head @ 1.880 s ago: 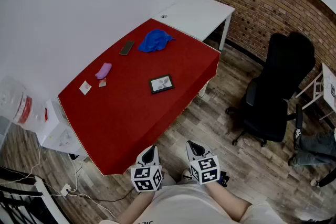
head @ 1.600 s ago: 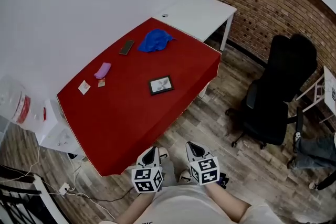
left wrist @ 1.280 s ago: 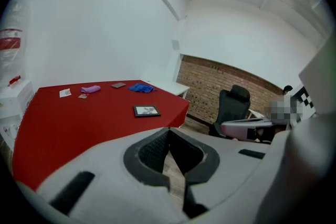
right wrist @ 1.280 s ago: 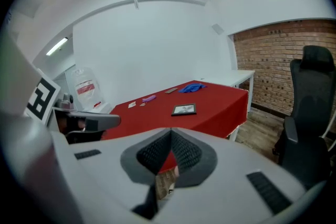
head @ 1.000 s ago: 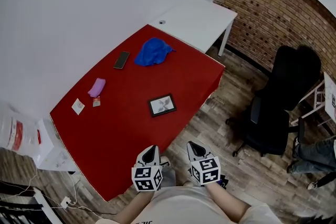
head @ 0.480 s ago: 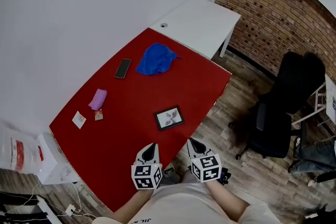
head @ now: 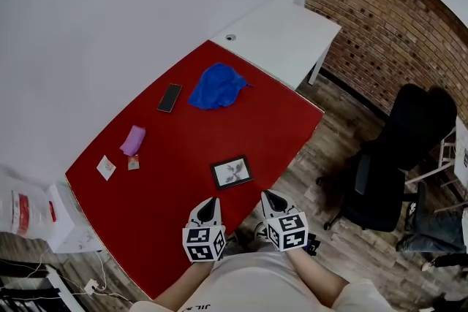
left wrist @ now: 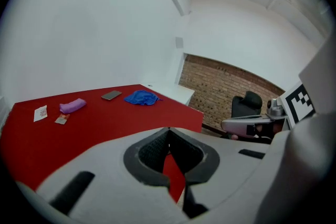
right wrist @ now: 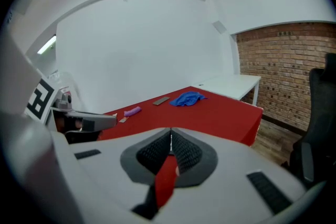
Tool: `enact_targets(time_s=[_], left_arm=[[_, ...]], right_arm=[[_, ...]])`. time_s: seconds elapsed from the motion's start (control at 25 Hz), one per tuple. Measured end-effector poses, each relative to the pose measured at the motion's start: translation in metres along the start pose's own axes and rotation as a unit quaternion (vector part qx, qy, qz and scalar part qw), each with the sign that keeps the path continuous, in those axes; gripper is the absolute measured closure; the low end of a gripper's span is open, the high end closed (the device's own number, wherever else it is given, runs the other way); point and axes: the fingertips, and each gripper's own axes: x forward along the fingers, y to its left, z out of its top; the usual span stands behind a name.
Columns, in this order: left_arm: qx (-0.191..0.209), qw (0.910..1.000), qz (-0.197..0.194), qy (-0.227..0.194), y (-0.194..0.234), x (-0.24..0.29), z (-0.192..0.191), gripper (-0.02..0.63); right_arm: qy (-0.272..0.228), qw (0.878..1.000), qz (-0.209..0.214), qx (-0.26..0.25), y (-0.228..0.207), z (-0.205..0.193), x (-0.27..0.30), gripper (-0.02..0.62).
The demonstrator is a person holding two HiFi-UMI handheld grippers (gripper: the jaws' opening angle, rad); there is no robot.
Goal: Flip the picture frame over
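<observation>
My left claw (head: pixel 210 202) and right claw (head: pixel 268 195) are both pinched shut on nothing, side by side at the near edge of the red table (head: pixel 175 150); the picture frame (head: pixel 232 172) lies picture-side up at twelve o'clock, near them, untouched.

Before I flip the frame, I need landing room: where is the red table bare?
Bare tabletop lies between the picture frame and the blue cloth, and left of the frame down to the near corner. The wall side is crowded: phone, purple bundle, white card.
</observation>
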Motion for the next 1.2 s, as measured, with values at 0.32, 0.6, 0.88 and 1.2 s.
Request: enact_targets(time_s=[0.32,0.6,0.88,1.2], left_arm=[[-0.012,0.9997,0.018,0.010,0.007,0.015,-0.005,0.600],[-0.013,0.9996,0.020,0.018,0.019,0.039,-0.012,0.600],[-0.021,0.9991,0.027,0.025,0.035,0.063,-0.021,0.600],[-0.028,0.9979,0.023,0.054,0.049,0.072,-0.040,0.600]], right_arm=[[0.025,1.000,0.013,-0.008,-0.015,-0.005,0.027,0.589],[0.050,0.999,0.001,-0.017,-0.027,-0.014,0.071,0.588],[0.095,0.995,-0.013,-0.007,-0.044,-0.040,0.128,0.522],[0.165,0.986,-0.026,0.014,-0.052,-0.083,0.181,0.510]])
